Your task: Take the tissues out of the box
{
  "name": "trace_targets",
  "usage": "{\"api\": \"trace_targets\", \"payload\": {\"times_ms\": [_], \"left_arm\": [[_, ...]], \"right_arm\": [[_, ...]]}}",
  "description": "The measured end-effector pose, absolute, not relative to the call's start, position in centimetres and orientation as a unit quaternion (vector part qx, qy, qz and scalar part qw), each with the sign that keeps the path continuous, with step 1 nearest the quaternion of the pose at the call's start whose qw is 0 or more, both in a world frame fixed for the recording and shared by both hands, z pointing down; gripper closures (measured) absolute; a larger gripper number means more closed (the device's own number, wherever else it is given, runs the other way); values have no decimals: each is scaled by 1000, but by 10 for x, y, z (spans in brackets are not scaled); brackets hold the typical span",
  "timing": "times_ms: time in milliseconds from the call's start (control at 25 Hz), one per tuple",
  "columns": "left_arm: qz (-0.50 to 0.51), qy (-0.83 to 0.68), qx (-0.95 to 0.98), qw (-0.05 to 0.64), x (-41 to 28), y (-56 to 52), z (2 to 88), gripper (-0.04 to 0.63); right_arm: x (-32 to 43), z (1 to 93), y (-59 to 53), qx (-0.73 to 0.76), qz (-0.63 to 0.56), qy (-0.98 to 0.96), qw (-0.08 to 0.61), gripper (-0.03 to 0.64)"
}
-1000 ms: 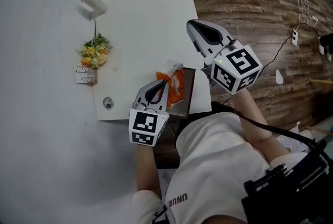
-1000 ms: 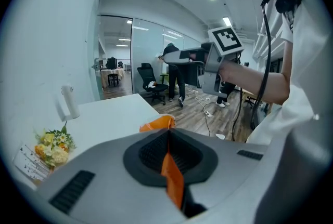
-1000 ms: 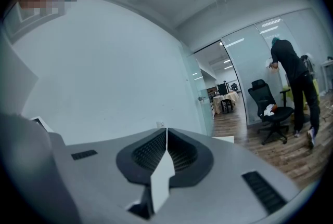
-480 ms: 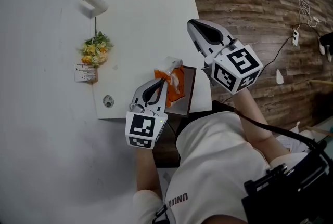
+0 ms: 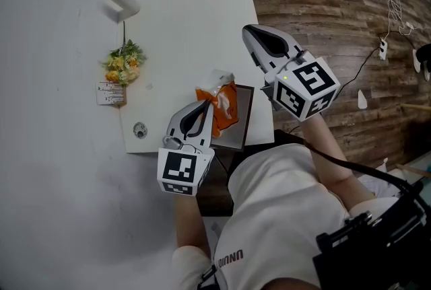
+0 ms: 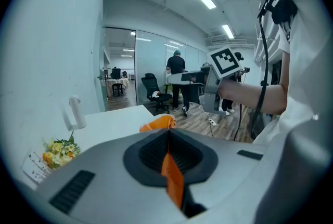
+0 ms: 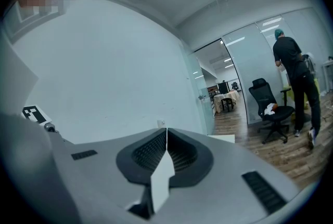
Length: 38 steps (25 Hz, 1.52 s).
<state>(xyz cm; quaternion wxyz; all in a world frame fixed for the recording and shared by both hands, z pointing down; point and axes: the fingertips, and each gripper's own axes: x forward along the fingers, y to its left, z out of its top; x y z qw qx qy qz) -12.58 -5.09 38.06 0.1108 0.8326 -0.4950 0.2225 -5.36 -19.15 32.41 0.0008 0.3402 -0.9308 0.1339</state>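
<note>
- L tongs (image 5: 202, 107): clenched on the orange soft-plastic tissue pack (image 5: 223, 109). In the left gripper view an orange fold (image 6: 173, 180) of it runs between the shut jaws of the L tongs (image 6: 168, 134), and the rest of the pack (image 6: 157, 123) shows just past the tips.
- Pack sits at the near edge of the white rectangular table (image 5: 195, 26), over a dark flat square tray (image 5: 241, 122). Can't tell whether it touches the tray.
- Crumpled white tissue (image 5: 220, 80) sticks out of the pack's far end.
- R tongs (image 5: 250, 33): up in the air to the right of the pack, well apart from it, over the table's right edge. Jaws of the R tongs (image 7: 166, 133) are pressed together on a thin white paper-like strip (image 7: 161, 179).
- Left side of table: small bunch of yellow flowers w/ green leaves (image 5: 122, 64), a white printed card (image 5: 110, 95) just below it, a small round grey disc (image 5: 139, 132) near the corner, and a white plastic holder (image 5: 120, 5) at the far end.
- Brown wood-plank floor (image 5: 316, 6) to the right.
- Background: person in dark clothes (image 7: 291, 62) beside a black office chair (image 7: 270, 108).
</note>
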Motion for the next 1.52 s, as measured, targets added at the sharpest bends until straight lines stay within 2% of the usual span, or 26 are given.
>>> {"api": "trace_targets", "payload": {"times_ms": [1520], "left_arm": [[204,-501,836,89,-122,-47,356,583]], "right_arm": [[-50,321,-190,349,88,-933,16,597]]}}
